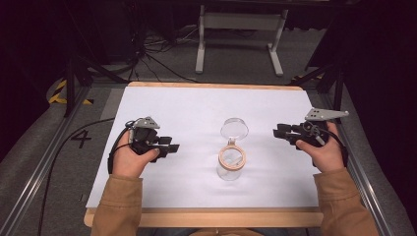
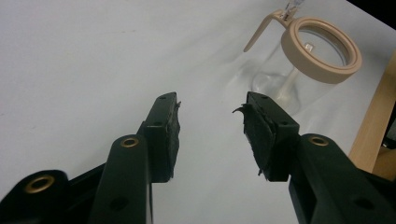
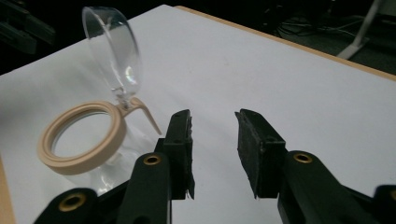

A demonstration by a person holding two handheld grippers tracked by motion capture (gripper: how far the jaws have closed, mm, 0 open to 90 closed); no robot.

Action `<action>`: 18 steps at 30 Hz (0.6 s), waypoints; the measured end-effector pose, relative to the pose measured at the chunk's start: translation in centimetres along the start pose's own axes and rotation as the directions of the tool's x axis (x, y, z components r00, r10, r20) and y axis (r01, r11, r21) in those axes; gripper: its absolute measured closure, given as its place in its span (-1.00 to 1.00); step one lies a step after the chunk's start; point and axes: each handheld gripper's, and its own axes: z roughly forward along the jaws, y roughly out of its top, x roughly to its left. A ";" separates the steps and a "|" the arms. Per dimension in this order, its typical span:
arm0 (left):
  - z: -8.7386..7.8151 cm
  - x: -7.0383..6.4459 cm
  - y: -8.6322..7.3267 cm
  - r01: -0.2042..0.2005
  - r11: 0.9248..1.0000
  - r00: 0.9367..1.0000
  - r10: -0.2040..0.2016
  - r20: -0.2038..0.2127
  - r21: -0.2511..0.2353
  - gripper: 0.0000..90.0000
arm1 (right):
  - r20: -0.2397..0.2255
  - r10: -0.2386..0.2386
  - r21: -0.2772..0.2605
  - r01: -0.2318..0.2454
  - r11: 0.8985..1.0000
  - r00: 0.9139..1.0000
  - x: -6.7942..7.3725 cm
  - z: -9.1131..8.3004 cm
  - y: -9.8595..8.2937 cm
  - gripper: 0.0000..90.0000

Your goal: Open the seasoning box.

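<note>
White desk [image 1: 162,103] carries one clear jar [image 1: 231,166], lid [image 1: 234,129] hinged open. Left tool [image 1: 173,148] and right tool [image 1: 277,132] flank it, both wide and empty; closing likely remains.

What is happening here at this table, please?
A person sits at a white-covered table with a claw in each hand. Between them stands a clear glass jar with a beige ring at its mouth; its hinged clear lid is flipped open and stands up behind. The left claw and the right claw are both open, empty, and apart from the jar on either side. Neither touches it.
</note>
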 end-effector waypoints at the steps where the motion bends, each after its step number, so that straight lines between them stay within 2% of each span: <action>1: 0.1 0.1 0.0 0.007 1.000 1.000 -0.007 0.000 0.001 0.23 | 0.007 0.011 0.005 -0.011 1.000 1.000 -0.3 -0.2 -0.2 0.44; 8: 0.7 1.2 -0.3 0.010 1.000 0.999 -0.010 -0.033 -0.008 0.21 | 0.062 0.049 0.022 -0.051 0.998 0.997 -2.0 -0.6 -1.3 0.30; 11: 1.0 1.7 -0.5 0.025 1.000 0.999 -0.026 -0.040 -0.012 0.18 | 0.089 0.049 0.049 -0.053 0.997 0.995 -2.8 -0.4 -2.1 0.26; 15: 1.4 2.4 -0.8 0.024 1.000 0.999 -0.025 -0.045 -0.011 0.15 | 0.120 0.055 0.089 -0.066 0.994 0.991 -3.9 0.2 -3.2 0.17; 18: 2.0 2.8 -1.1 0.053 0.999 0.998 -0.053 -0.044 -0.004 0.11 | 0.146 0.054 0.119 -0.072 0.990 0.988 -4.5 0.8 -4.0 0.09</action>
